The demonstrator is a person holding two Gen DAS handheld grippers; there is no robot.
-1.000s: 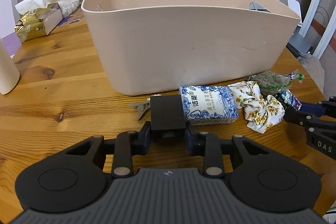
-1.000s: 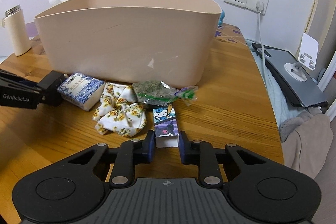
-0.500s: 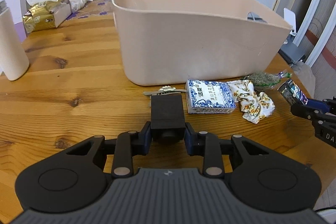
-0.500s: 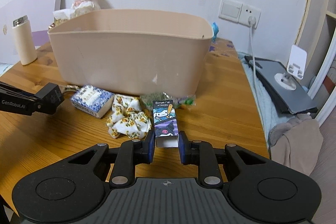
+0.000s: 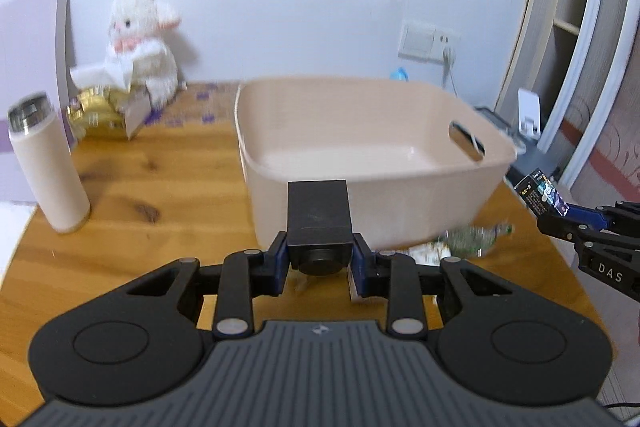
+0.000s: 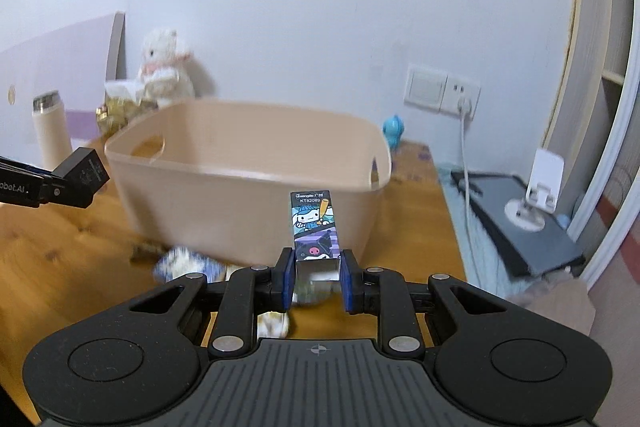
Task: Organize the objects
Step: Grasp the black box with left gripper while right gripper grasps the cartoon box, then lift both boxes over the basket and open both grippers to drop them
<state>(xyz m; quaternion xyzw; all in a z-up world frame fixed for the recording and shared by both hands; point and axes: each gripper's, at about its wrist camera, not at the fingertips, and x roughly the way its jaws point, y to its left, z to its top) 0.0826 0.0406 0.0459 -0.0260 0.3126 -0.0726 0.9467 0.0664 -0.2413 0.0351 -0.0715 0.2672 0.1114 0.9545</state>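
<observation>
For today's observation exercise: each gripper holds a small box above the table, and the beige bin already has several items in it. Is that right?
Not quite. The left wrist view shows the beige bin with nothing inside. The left gripper holds the black box, the right gripper the cartoon box.

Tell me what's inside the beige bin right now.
The beige bin looks empty: the left wrist view shows bare floor. The strip behind its near wall is hidden, partly by the black box.

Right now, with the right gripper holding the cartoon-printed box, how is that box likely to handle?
The cartoon box looks like thin printed card, so probably light and crushable. The right gripper clamps only its near end, so it may pivot. Its flat faces suggest it won't roll in the beige bin.
</observation>
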